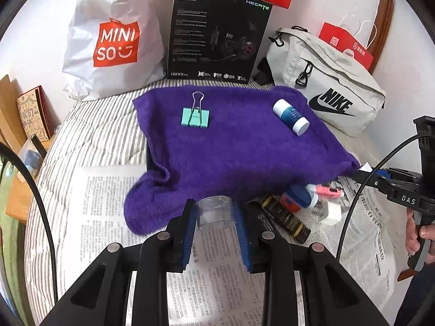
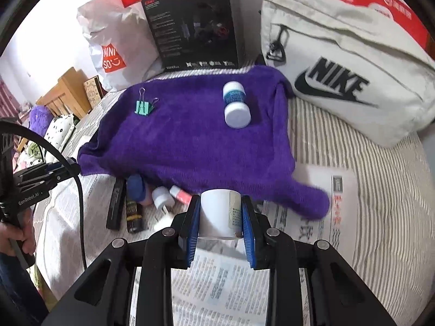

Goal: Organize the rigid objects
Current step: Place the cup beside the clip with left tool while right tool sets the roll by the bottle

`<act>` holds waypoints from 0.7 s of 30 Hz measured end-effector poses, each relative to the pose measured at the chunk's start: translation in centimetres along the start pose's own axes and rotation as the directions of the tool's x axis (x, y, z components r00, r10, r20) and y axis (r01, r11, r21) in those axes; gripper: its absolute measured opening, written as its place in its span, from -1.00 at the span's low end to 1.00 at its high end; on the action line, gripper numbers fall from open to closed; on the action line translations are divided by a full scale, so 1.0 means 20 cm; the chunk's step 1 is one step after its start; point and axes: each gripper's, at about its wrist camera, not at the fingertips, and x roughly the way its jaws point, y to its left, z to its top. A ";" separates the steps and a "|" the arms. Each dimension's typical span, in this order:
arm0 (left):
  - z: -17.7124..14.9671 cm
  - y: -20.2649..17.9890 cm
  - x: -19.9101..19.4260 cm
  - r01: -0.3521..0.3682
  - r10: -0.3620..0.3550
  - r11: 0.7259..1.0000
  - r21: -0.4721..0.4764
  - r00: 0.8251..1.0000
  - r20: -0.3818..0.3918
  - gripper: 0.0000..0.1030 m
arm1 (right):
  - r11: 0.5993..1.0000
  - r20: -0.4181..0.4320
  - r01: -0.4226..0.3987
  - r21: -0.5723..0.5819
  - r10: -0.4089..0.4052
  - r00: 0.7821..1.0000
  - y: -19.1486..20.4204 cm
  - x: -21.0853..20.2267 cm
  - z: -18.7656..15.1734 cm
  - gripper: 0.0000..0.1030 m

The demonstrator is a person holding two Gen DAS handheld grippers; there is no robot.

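Note:
My left gripper (image 1: 216, 213) is shut on a clear plastic cup (image 1: 214, 212) held above the newspaper at the purple towel's (image 1: 231, 146) near edge. My right gripper (image 2: 220, 214) is shut on a white labelled bottle (image 2: 220, 216), also just before the towel (image 2: 185, 141). On the towel lie a mint binder clip (image 1: 195, 116) (image 2: 144, 107) and a blue-and-white bottle (image 1: 291, 116) (image 2: 235, 106) on its side. A pile of small items (image 1: 301, 203) (image 2: 146, 201) sits on the newspaper under the towel's edge: black boxes, a pink tube, a blue object, a white charger.
Behind the towel stand a white Miniso bag (image 1: 114, 43), a black headset box (image 1: 217, 35), a grey Nike bag (image 1: 326, 81) (image 2: 348, 68) and red paper bags (image 1: 345, 43). Newspaper (image 1: 108, 203) covers the striped bedding. A wooden shelf (image 1: 16, 135) is at the left.

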 end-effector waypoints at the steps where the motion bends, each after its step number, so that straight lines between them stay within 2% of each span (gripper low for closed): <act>1: 0.01 0.00 0.00 0.000 0.000 1.000 0.002 1.000 0.001 -0.47 | 1.000 0.003 0.004 -0.004 -0.004 1.000 0.00 0.00 0.01 -0.44; 11: 0.15 0.04 0.11 -0.009 0.009 1.000 0.017 1.000 -0.012 -0.47 | 0.999 0.013 0.026 -0.027 -0.025 1.000 -0.02 0.09 0.17 -0.44; 21: 0.28 0.07 0.29 -0.013 0.014 0.999 0.035 0.998 -0.055 -0.47 | 0.997 -0.034 0.062 -0.053 -0.064 0.997 -0.07 0.33 0.32 -0.44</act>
